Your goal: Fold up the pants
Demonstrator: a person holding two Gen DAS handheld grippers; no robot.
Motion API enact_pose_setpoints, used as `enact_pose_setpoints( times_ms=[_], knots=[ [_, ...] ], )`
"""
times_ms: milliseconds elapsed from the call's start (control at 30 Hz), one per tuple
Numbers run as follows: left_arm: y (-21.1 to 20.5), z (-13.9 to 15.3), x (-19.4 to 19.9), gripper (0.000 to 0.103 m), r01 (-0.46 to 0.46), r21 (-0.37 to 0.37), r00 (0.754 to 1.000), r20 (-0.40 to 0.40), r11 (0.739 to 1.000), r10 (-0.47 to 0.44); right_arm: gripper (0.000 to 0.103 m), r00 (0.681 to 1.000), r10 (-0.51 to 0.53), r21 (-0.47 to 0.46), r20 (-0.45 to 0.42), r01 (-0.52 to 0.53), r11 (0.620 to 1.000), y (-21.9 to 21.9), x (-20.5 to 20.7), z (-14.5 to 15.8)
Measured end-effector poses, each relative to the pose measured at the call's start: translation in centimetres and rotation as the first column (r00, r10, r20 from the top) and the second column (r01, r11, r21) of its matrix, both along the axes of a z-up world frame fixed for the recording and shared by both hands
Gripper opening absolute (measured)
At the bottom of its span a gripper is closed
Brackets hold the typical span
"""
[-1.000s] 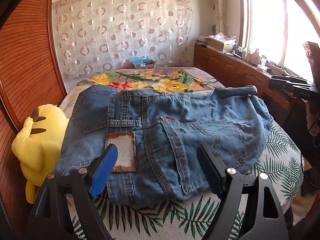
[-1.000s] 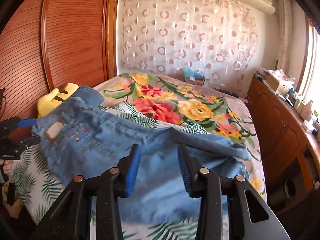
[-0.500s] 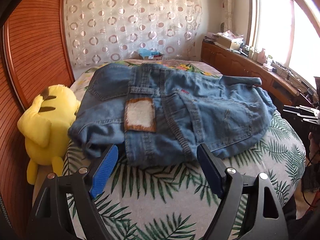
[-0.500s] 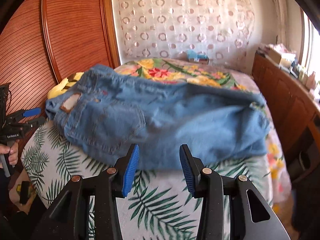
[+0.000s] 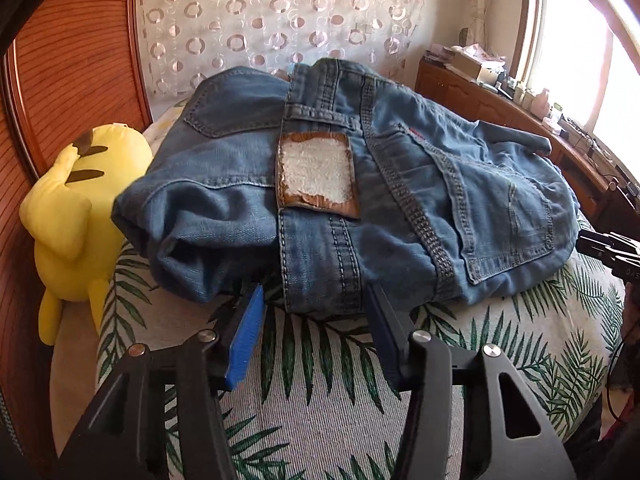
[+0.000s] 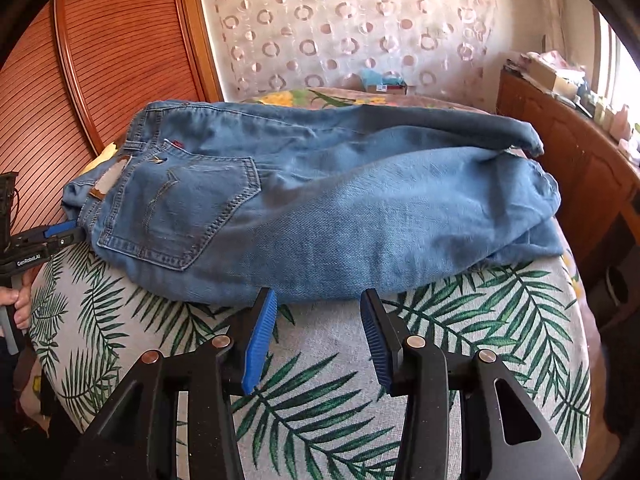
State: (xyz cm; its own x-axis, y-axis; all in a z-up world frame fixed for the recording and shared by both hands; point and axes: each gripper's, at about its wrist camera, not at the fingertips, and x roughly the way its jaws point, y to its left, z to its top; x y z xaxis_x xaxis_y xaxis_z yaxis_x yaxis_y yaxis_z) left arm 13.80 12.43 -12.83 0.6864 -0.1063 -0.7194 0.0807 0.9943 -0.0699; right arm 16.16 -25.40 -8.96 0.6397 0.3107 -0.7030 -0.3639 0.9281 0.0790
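White lettering reading "GenRobot.AI" is showing on the black body of the left gripper [image 6: 60, 236] at the right wrist view's left edge, while the jeans' waistband patch [image 5: 316, 174] is showing no legible print.

Yellow plush toy [image 5: 76, 216], perhaps Pikachu.

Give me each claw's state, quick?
Left claw: closing at the jeans' waistband edge, nothing gripped yet.
Right claw: open, empty, at the jeans' near edge.
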Motion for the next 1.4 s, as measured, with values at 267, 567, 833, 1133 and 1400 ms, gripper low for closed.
enact_pose_setpoints(
  times_ms=[267, 567, 833, 1133, 1400],
  knots=[
    [-0.2, -0.4, 0.8, 0.053, 0.005, 0.001, 1.0, -0.013, 1.0, -0.005, 0.059, 0.999, -0.005, 0.02, -0.032, 0.006, 1.0, 0.4, 0.8, -1.0],
    [-0.8, 0.5, 0.6, 0.031, 0.032, 0.007, 0.999, 0.013, 0.999, -0.032, 0.059, 0.998, 0.05, 0.083, -0.044, -0.046, 0.995, 2.2, 2.4, -1.3],
    [-2.1, 3.8, -0.6, 0.017, 0.065, 0.031, 0.994, 0.086, 0.997, -0.068, 0.026, 0.999, 0.016, 0.103, -0.03, -0.012, 0.995, 2.2, 3.5, -1.2],
    [-3.5, 8.5, -2.0, 0.012, 0.05, 0.057, 0.977, 0.204, 0.997, -0.06, 0.003, 0.997, 0.028, 0.088, 0.069, -0.034, 0.996, 2.3, 1.3, 2.3],
    [-1.9, 12.8, -5.2, 0.0, 0.01, 0.079, 0.95, 0.31, 0.997, -0.034, 0.002, 0.991, 0.075, 0.056, 0.114, -0.082, 0.995, 3.5, -1.5, 3.8]
  ],
)
